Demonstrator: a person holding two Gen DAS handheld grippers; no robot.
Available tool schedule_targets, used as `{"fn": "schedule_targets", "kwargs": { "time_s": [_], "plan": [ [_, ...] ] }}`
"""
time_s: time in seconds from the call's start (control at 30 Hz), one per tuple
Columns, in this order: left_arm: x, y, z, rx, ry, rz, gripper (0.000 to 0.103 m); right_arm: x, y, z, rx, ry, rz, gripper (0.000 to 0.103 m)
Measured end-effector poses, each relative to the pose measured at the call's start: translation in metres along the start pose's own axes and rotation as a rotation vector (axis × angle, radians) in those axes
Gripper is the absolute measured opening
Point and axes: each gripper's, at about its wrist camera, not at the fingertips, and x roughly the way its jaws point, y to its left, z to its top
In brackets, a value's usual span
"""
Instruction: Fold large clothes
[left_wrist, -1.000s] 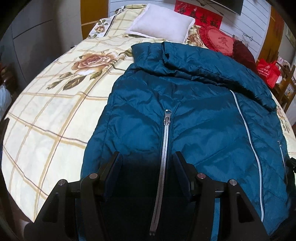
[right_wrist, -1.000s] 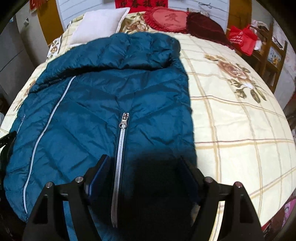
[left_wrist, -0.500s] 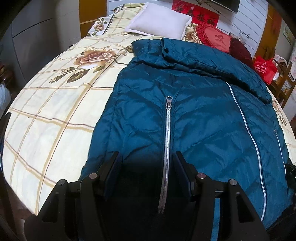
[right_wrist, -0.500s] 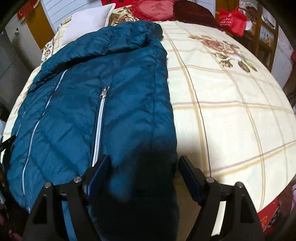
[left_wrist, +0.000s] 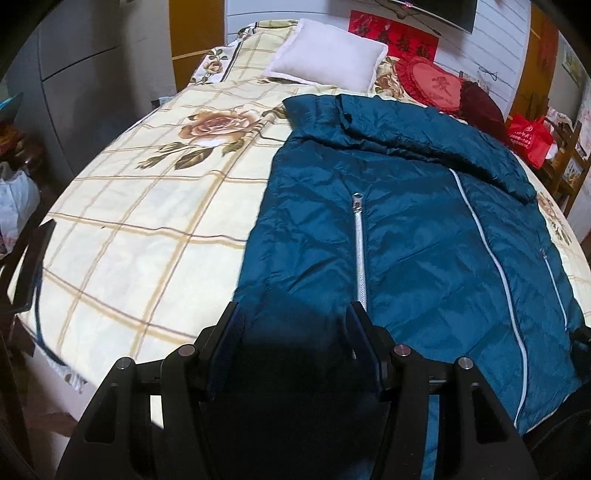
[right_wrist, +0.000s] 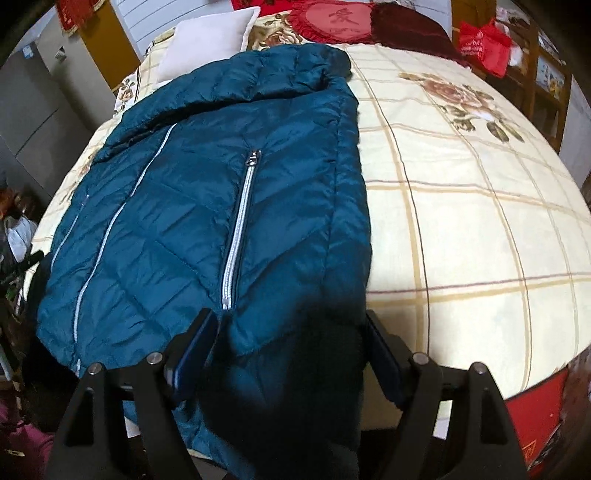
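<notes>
I hold one teal quilted jacket (left_wrist: 424, 236) spread front-up on the bed (left_wrist: 129, 229), its hem at the near edge and its hood folded across the far end. My left hand-held gripper (left_wrist: 293, 332) stands wide open over the jacket's near left corner, fingers apart on either side of the dark fabric; whether they touch it I cannot tell. My right hand-held gripper (right_wrist: 286, 343) is likewise spread wide over the near right corner (right_wrist: 295, 332), the cloth bunched between its fingers but not pinched. In the left view the jacket's left edge runs from near to far with a broad stretch of bare checked bedspread to its left; in the right view its right edge is matched by open bedspread (right_wrist: 480, 221) out to the bed's right side. I count three silver zippers: one pocket zipper (left_wrist: 359, 251) just ahead of the left gripper, one centre zipper (left_wrist: 487, 251), and one pocket zipper (right_wrist: 240, 229) just ahead of the right gripper. At the far end lie one white pillow (left_wrist: 325, 59), one red cushion (left_wrist: 432, 83) and one dark red cushion (left_wrist: 480, 107).
</notes>
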Motion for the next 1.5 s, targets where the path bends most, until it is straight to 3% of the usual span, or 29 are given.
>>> {"fn": "schedule_targets", "kwargs": {
  "time_s": [0.43, 0.73, 0.97, 1.27, 1.5],
  "plan": [
    [-0.003, 0.022, -0.014, -0.038, 0.049, 0.002, 0.074, 0.002, -0.006, -0.017, 0.034, 0.028, 0.044, 0.081],
    [-0.003, 0.044, -0.026, -0.105, 0.122, -0.076, 0.074, -0.002, -0.004, -0.026, 0.044, 0.035, 0.11, 0.082],
    [-0.005, 0.07, -0.027, -0.194, 0.128, -0.123, 0.074, -0.001, -0.004, -0.026, 0.032, 0.048, 0.123, 0.082],
    [0.008, 0.055, -0.038, -0.14, 0.226, -0.211, 0.076, 0.0, -0.004, -0.025, 0.012, 0.063, 0.141, 0.082],
    [0.007, 0.046, -0.041, -0.103, 0.192, -0.188, 0.083, -0.001, -0.005, -0.028, -0.017, 0.046, 0.167, 0.084]
  ]
}}
